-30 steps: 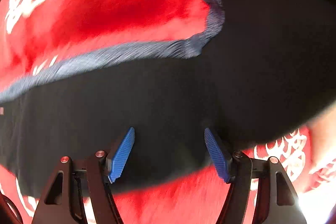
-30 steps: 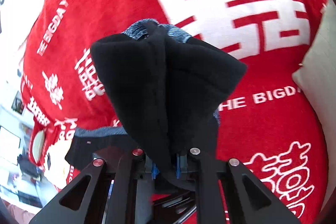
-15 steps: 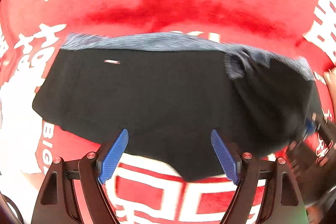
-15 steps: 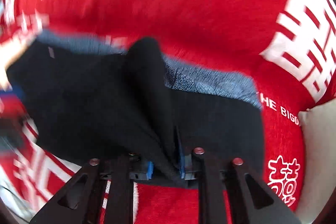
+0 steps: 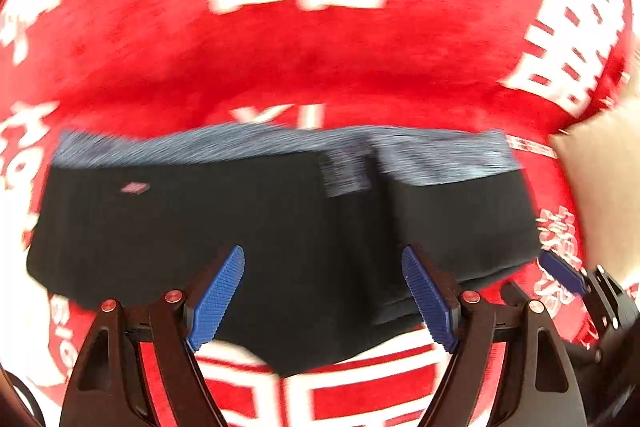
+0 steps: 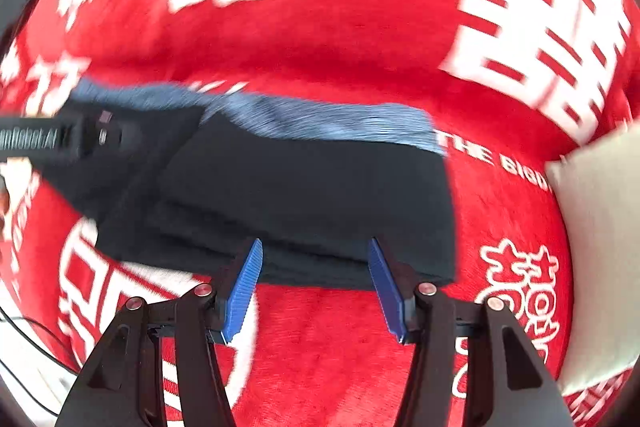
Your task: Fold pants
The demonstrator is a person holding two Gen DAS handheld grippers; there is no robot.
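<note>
Left wrist view: the black pants (image 5: 224, 223) lie folded flat on the red blanket (image 5: 304, 67), their grey-blue waistband (image 5: 280, 143) along the far edge. The left gripper (image 5: 324, 291) hangs over the near edge with its blue pads (image 5: 218, 297) spread wide and nothing pinched between them. The right gripper's pad (image 5: 562, 273) shows at the pants' right corner, apart from the cloth. A pale pillow (image 5: 600, 187) sits at the right. Right wrist view: the right gripper (image 6: 316, 281) has just been opening; its jaws stand apart over the near hem, clear of the cloth. The left gripper's black body (image 6: 60, 137) crosses the pants' left end.
</note>
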